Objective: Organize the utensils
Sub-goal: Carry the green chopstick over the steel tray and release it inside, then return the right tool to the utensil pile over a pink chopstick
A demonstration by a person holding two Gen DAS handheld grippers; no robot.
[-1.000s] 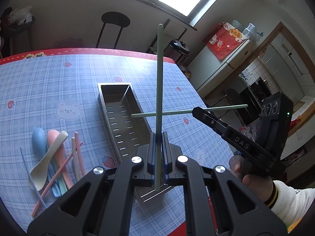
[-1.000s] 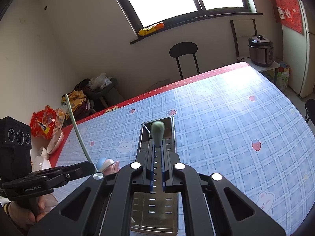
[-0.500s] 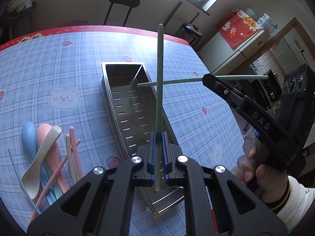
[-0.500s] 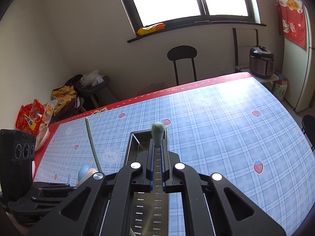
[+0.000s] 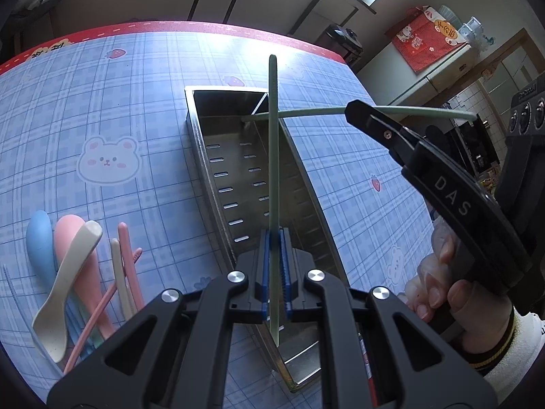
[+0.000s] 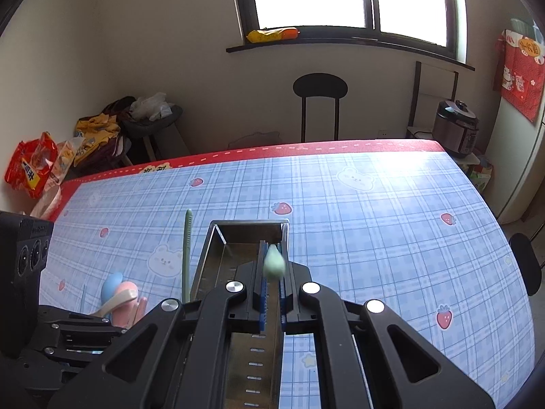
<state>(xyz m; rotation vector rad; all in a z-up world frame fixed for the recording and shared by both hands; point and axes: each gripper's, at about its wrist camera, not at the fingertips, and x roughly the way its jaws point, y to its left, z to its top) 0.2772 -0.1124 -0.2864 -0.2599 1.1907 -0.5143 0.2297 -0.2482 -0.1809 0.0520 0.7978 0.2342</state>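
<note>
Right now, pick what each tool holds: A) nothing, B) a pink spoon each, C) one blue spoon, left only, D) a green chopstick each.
D: the left tool clamps one green chopstick, and the right tool clamps another above the metal tray.

Checked table (image 5: pixel 102 109): steel tray (image 5: pixel 218 184), pastel utensils (image 5: pixel 78 272)

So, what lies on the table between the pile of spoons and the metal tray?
Nothing: in the left wrist view, only bare checked tablecloth separates the pile of spoons from the metal tray.
</note>
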